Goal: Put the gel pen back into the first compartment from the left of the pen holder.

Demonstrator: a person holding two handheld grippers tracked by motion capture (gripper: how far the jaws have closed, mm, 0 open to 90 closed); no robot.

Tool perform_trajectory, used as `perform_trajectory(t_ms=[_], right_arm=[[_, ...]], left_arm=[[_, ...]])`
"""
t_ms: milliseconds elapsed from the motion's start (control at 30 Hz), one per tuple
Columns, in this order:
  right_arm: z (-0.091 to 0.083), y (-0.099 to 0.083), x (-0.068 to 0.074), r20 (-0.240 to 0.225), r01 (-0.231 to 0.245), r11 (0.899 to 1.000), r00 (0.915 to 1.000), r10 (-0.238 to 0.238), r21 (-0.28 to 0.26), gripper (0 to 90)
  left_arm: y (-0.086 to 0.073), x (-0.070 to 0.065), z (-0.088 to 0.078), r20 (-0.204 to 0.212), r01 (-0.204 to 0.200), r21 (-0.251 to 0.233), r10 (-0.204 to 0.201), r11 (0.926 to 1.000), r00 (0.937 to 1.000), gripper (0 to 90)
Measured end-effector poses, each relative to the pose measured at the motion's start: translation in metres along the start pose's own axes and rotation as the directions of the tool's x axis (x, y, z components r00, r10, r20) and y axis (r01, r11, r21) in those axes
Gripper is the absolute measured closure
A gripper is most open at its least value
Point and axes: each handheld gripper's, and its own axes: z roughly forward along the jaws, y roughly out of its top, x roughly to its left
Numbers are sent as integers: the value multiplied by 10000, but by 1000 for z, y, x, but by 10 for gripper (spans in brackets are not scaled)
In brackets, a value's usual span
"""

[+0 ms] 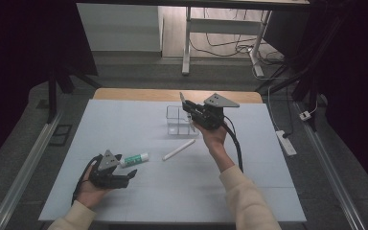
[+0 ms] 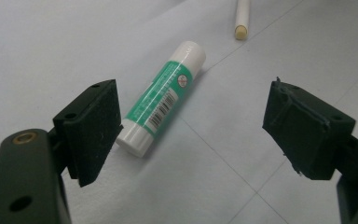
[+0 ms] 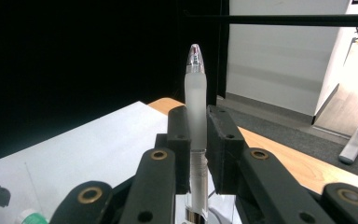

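Frosted pen (image 3: 196,112) stood upright, pinched between the pads of the right gripper (image 3: 197,149), jaws nearly closed on its barrel, clear tip poking above the pads. In the high view the right gripper (image 1: 191,111) was held up off the surface right over a clear plastic organizer box (image 1: 176,122) near the far middle of the table; the pen itself was too thin to make out there. Left gripper (image 2: 191,135) sat low at the near left, jaws wide apart and holding nothing, with a green-and-white glue stick (image 2: 161,103) lying flat on the mat between and just ahead of them, its bottom end close to one pad, contact unclear. High view put that glue stick (image 1: 135,159) just beside the left gripper (image 1: 124,170). A white stick-like pen or marker (image 1: 178,150) lay loose on the mat between the glue stick and the box, apart from both. Surface: pale blue-grey mat (image 1: 124,124) with faint grid lines, covering a wooden tabletop (image 1: 134,94) whose edge showed at the far side. Room: grey carpet, dark curtains left and right, a white desk frame (image 1: 188,43) with tangled cables behind, a power strip (image 1: 286,142) on the floor at right.
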Motion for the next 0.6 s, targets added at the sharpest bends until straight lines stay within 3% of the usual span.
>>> perform_trajectory(t_ms=[600], right_arm=[[17, 9, 5, 95, 115, 9999, 9999, -115, -46, 795]], left_arm=[[0, 0, 0, 22, -41, 2, 41, 10000, 10000, 196]])
